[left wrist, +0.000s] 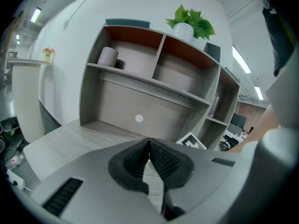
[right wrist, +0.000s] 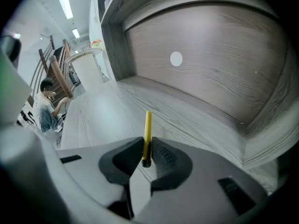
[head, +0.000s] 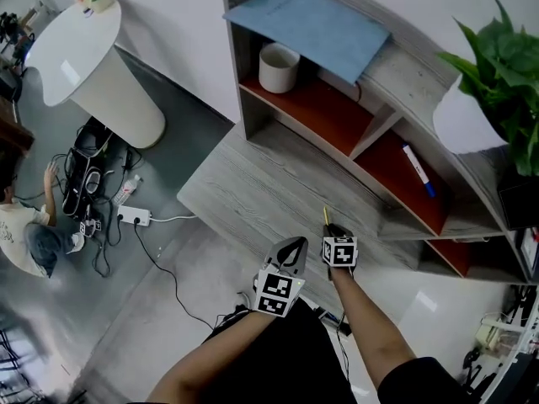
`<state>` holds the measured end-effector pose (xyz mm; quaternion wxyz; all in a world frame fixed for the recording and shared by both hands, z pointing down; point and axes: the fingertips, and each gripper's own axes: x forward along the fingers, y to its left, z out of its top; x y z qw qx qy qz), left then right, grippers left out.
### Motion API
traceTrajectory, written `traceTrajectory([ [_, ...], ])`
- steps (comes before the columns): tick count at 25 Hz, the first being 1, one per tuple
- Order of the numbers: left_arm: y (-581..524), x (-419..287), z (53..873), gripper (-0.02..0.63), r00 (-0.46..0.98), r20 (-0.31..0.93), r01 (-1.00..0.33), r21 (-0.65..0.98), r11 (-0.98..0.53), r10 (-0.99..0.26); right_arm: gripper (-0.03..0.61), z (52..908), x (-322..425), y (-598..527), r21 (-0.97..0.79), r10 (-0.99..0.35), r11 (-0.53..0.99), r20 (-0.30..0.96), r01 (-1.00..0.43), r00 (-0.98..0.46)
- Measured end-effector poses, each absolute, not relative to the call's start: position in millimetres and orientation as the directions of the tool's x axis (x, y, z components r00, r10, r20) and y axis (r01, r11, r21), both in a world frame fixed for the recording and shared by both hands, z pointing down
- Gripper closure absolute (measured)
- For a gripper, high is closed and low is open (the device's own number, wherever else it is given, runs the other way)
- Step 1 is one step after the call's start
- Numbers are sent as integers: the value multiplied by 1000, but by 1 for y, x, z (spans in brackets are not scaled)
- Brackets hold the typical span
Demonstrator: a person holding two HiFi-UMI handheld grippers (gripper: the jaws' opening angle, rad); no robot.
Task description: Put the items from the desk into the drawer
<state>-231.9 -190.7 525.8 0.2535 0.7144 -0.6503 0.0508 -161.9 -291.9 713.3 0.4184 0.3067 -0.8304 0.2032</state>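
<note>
My right gripper (right wrist: 146,154) is shut on a thin yellow pen (right wrist: 147,133) that sticks out forward over the grey wooden desk (right wrist: 107,111). In the head view the same yellow pen (head: 326,216) pokes out ahead of the right gripper (head: 338,232) near the desk's front edge. The left gripper (head: 292,249) hovers just left of it, and in its own view the left gripper (left wrist: 149,157) has its pads together with nothing between them. No drawer is in sight. The desk's back panel with a white round dot (right wrist: 176,58) faces the right gripper.
A shelf unit (head: 337,116) stands on the desk with a white cup (head: 278,66), a blue cloth (head: 307,25) on top and a blue-and-white pen (head: 418,170) in a compartment. A potted plant (head: 505,91) is at right. A person (head: 29,225) sits on the floor by cables.
</note>
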Motion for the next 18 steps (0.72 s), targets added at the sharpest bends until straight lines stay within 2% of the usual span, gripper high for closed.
traceTrajectory([
  [18,-77,-201,517,601,223,376,-957,259,-129,-899,508,654,-140,-121,-126,-429,626,769,-770,-475],
])
